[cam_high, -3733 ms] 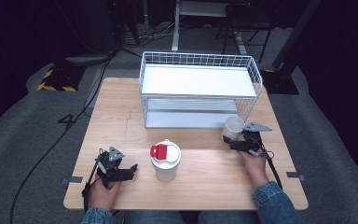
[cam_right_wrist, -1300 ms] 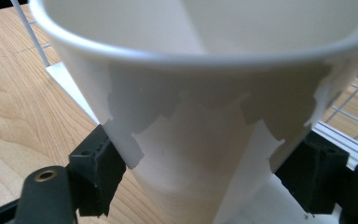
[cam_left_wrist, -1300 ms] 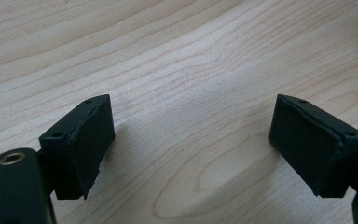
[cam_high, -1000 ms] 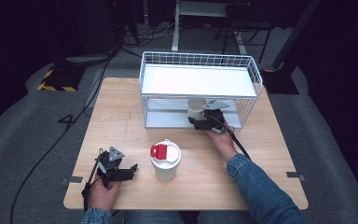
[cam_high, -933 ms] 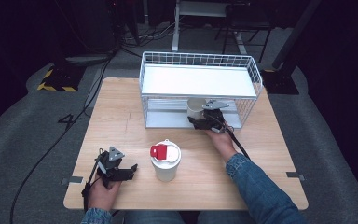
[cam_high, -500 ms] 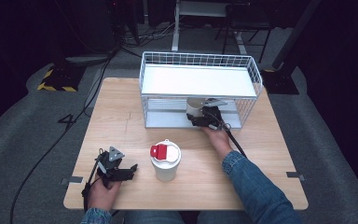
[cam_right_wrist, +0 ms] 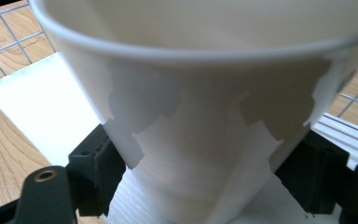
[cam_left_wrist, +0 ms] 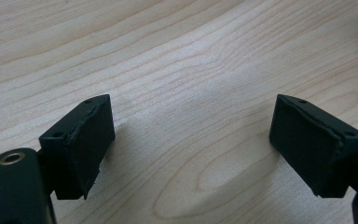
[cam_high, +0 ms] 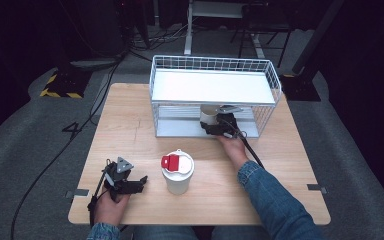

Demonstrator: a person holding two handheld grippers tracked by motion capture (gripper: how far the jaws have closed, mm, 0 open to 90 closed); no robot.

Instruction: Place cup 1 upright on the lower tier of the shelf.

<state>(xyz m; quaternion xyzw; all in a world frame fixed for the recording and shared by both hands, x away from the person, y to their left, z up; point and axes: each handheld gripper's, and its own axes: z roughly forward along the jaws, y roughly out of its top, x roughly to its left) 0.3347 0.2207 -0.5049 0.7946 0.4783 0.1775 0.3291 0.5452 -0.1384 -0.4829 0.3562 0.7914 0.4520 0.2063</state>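
1. High view: the right tongs [cam_high: 219, 123] reach into the lower level of the white wire rack [cam_high: 215, 70] and hold a white paper cup [cam_high: 209, 115] just under the rack's upper shelf, so I judge the placing step to be nearly done.
2. Right gripper view: the right tongs are clamped on the cup [cam_right_wrist: 205, 107], one black pad on each side of its lower wall; whether its base already sits on the rack's white floor panel [cam_right_wrist: 42, 112] is hidden.
3. What seems left: letting the cup go upright inside the rack and drawing the hand out through the rack's open front.
4. A second cup, with a white lid and red tab [cam_high: 177, 172], stands on the tabletop [cam_high: 280, 165] well in front of the rack, untouched; it may be next.
5. The left tongs [cam_high: 139, 183] rest low over the tabletop in front of the rack, left of the lidded cup; in the left gripper view the jaws stand apart with only bare wood between them, gripping nothing.
6. The held cup is plain white, thin-walled, tapering to its base, with a rolled rim and no lid, and upright.
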